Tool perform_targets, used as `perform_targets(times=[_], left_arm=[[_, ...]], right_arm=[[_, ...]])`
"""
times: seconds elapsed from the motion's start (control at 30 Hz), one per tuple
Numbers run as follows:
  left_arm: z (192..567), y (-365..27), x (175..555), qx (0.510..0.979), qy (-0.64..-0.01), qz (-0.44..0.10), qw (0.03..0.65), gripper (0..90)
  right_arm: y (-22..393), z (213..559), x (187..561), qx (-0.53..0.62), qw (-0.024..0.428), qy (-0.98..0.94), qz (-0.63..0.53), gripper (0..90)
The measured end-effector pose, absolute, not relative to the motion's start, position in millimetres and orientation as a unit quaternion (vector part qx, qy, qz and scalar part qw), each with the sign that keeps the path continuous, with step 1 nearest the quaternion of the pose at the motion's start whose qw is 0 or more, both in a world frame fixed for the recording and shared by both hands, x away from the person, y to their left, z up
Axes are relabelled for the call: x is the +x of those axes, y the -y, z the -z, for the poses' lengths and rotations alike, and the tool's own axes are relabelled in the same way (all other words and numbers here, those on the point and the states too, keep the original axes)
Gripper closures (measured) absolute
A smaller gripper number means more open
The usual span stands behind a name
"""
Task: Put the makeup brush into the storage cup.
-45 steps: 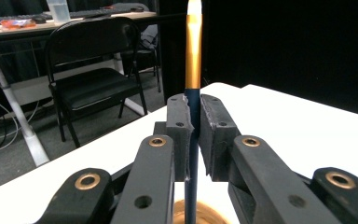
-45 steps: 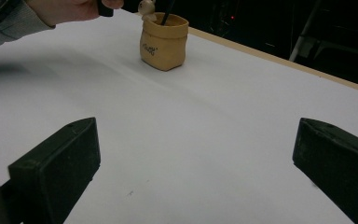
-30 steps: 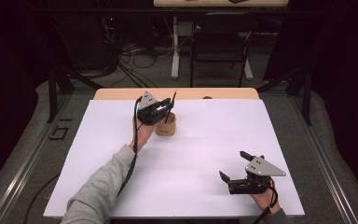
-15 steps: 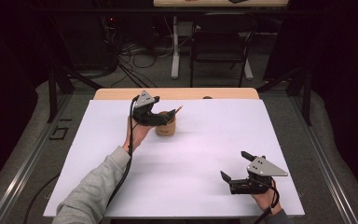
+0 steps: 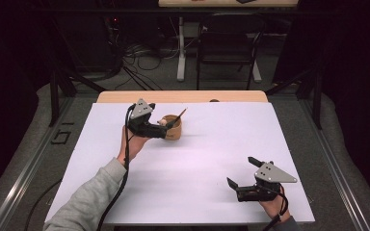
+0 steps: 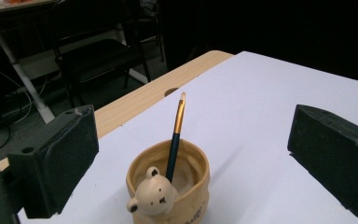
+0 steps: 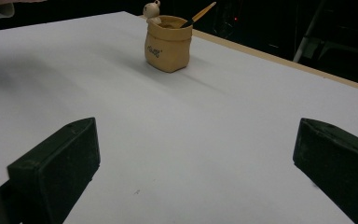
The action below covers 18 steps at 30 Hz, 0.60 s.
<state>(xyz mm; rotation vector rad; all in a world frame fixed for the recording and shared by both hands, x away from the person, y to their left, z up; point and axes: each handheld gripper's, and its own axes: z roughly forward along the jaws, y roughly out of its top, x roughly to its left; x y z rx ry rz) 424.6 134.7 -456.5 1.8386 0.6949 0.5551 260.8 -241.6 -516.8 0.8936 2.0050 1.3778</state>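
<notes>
my left tool (image 5: 166, 129) hovers wide open and empty just short of the cup (image 6: 168, 186), whose brush (image 6: 176, 135) leans up and away from it. my right tool (image 5: 241, 176), also open and empty, sits well apart from the cup.

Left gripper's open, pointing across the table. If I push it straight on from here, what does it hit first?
Most likely the bear-faced ceramic cup, which sits centred between the left gripper's open jaws, with the paintbrush standing inside it. Depth is unclear, but the cup looks close.
</notes>
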Motion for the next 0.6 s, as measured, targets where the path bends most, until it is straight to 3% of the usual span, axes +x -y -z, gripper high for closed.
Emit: perform_targets(times=[0.6], left_arm=[[460.3,-162.7,374.0,0.768,-0.277,-0.253,0.519,0.0]], right_arm=[[242.5,516.3,256.9,0.336,0.271,-0.745,-0.509,0.0]])
